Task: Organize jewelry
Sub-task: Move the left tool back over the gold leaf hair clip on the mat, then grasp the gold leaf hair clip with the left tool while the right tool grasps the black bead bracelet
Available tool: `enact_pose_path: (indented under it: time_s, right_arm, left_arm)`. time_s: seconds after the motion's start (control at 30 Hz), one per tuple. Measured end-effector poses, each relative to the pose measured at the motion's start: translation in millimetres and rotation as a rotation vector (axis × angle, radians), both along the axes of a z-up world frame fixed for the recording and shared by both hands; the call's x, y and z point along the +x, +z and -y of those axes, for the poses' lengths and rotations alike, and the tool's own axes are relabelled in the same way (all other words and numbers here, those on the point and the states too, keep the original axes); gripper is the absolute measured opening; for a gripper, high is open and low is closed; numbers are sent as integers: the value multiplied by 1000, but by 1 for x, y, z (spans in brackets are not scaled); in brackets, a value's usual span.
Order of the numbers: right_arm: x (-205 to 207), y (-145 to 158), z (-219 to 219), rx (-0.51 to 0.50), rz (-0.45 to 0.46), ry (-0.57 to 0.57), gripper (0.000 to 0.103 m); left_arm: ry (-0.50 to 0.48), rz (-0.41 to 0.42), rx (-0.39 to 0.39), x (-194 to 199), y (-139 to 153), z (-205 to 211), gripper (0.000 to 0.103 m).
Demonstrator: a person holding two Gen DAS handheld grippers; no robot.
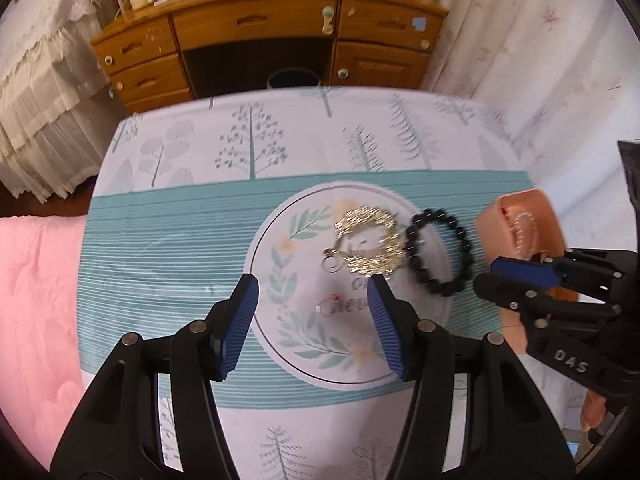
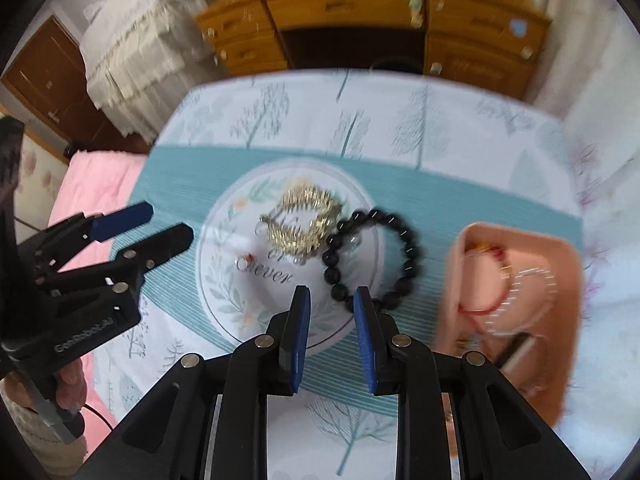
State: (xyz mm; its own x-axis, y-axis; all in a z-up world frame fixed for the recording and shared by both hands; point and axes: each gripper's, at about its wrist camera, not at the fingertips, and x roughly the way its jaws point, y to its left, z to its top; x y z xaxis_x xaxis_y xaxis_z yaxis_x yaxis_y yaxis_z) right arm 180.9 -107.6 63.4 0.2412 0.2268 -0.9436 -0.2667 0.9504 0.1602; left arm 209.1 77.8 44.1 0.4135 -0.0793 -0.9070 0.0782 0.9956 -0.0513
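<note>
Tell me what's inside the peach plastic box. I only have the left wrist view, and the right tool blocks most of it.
Observer: The right wrist view looks straight into the peach plastic box. A red cord bracelet lies in it, crossed by a clear beaded bracelet.
Operator: Anything under where the tool covers it?
Observer: Yes, a slim dark stick-like item lies at the near end. It is too blurred to identify.
Operator: Is the right tool carrying anything?
Observer: No. The right tool is open and empty, with its tips by the near beads of the black round-bead bracelet.
</note>
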Motion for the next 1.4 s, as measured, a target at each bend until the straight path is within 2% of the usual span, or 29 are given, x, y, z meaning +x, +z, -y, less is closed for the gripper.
enact_pose_path:
  time_s: [0.17, 0.33, 0.53, 0.63, 0.83, 1.17, 1.27, 1.33, 1.4]
  right_arm:
    - [20, -46, -10, -13, -90, -2, 23]
    - [27, -73, -17, -46, -109, 14, 23]
    - [28, -88, -33, -133, -53, 76, 23]
    - [21, -90, -36, -165, -14, 92, 19]
    - [0, -89, -9, -25, -67, 27, 15]
    - [-35, -88, 17, 63, -74, -35, 15]
    - [-44, -83, 24, 75, -67, -39, 15]
    - [-48, -82, 26, 82, -65, -38, 15]
    - [-55, -79, 30, 91, -66, -33, 15]
  left_arm:
    - [3, -44, -31, 11, -27, -7, 54]
    - [-21, -45, -35, 16, -36, -5, 54]
    - [-38, -39, -55, 20, -36, 3, 54]
    - [-50, -34, -71, 23, -36, 10, 54]
    - [-71, -40, -93, 35, -45, 32, 54]
    - [-102, -81, -79, 55, -74, 77, 53]
    - [-98, -77, -46, 59, -80, 84, 44]
    - [-94, -86, -47, 62, -83, 84, 32]
    - [-86, -94, -66, 65, -84, 81, 30]
